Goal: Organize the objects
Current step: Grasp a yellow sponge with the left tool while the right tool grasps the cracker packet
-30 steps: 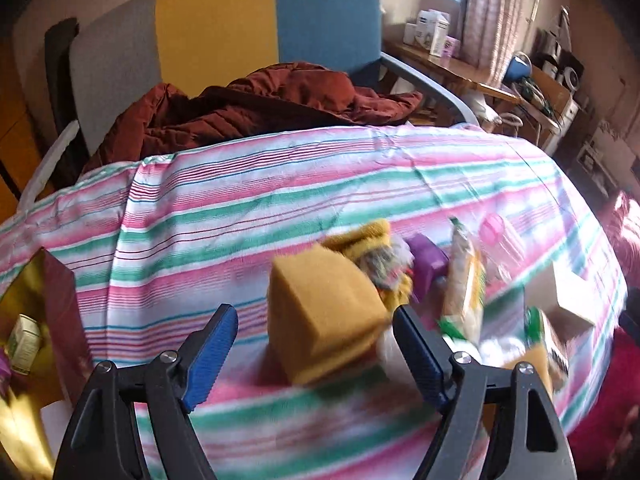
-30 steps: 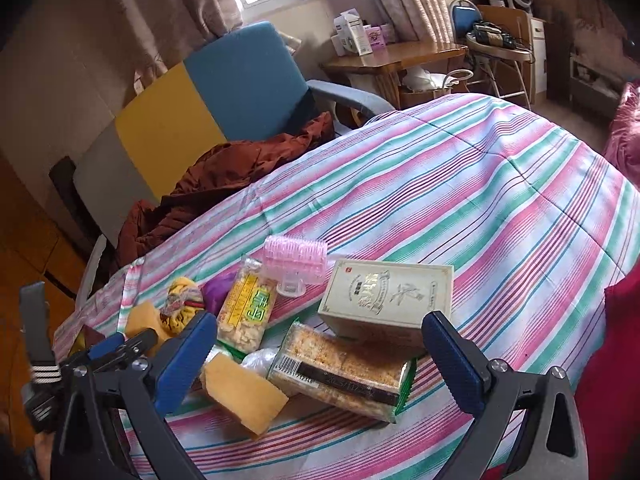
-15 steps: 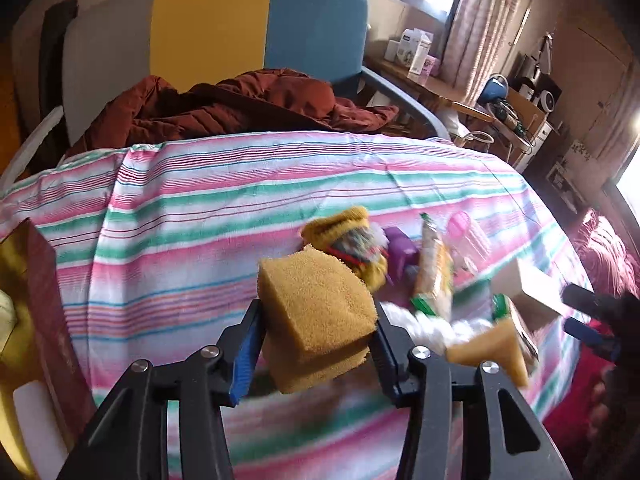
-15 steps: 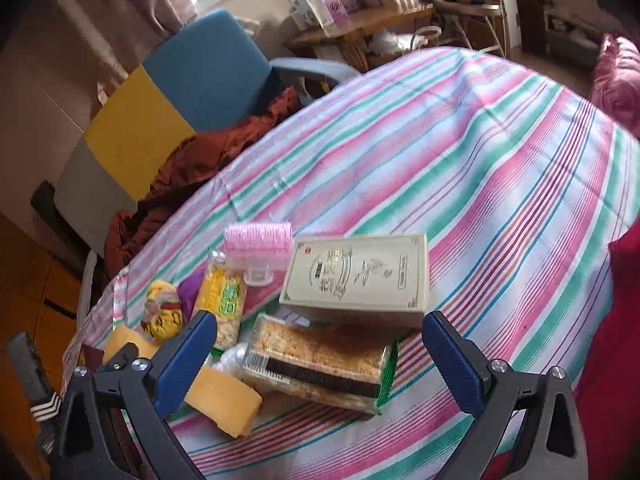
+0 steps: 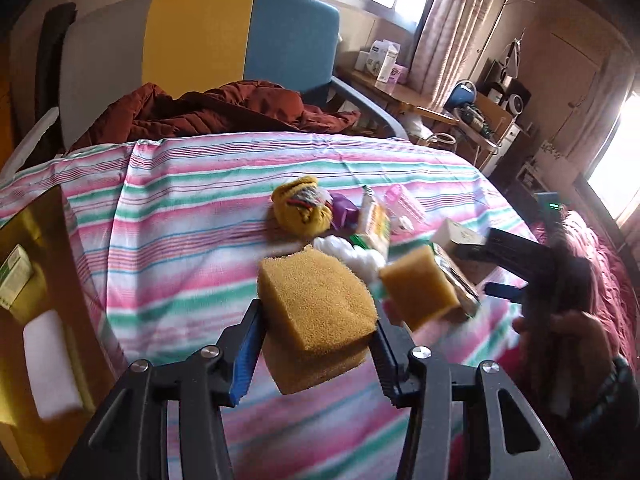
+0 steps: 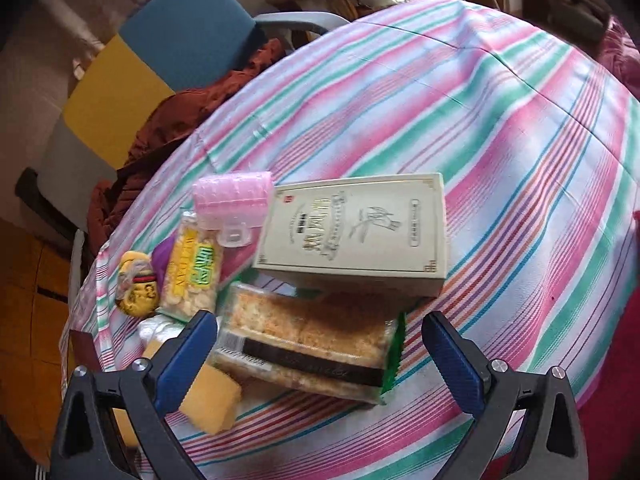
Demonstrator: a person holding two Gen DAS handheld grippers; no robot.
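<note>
Left gripper (image 5: 316, 338) pinches a yellow-brown sponge block (image 5: 316, 308) between its blue pads, raised above the striped tablecloth (image 5: 180, 248); the block's broad face tilts up toward the camera and its long side runs across the jaws. Just beyond it, a second sponge (image 5: 418, 290) lies on the cloth, touching a white wad (image 5: 352, 254). Farther back sit a yellow knitted ball (image 5: 302, 208), a purple piece (image 5: 345, 210) and a snack bag (image 5: 376, 224) in a tight cluster. At the left edge an open gold box (image 5: 38, 248) holds a small green-and-white carton (image 5: 14, 276) and a white block (image 5: 50, 360). A rust-red jacket (image 5: 208, 114) is heaped on the chair (image 5: 240, 40) behind the table.

Right gripper (image 6: 320, 354), jaws spread wide, hovers over a clear packet of crisp cakes (image 6: 308, 346) whose long axis runs across the gap between the pads. A pale green box (image 6: 356, 232) rests partly on that packet's far edge, lying flat, long side crosswise. A pink roller (image 6: 234, 200) touches the box's left end, and the snack bag (image 6: 194, 274) lies beside it, pointing away. The second sponge (image 6: 210, 402) sits behind the left pad.
</note>
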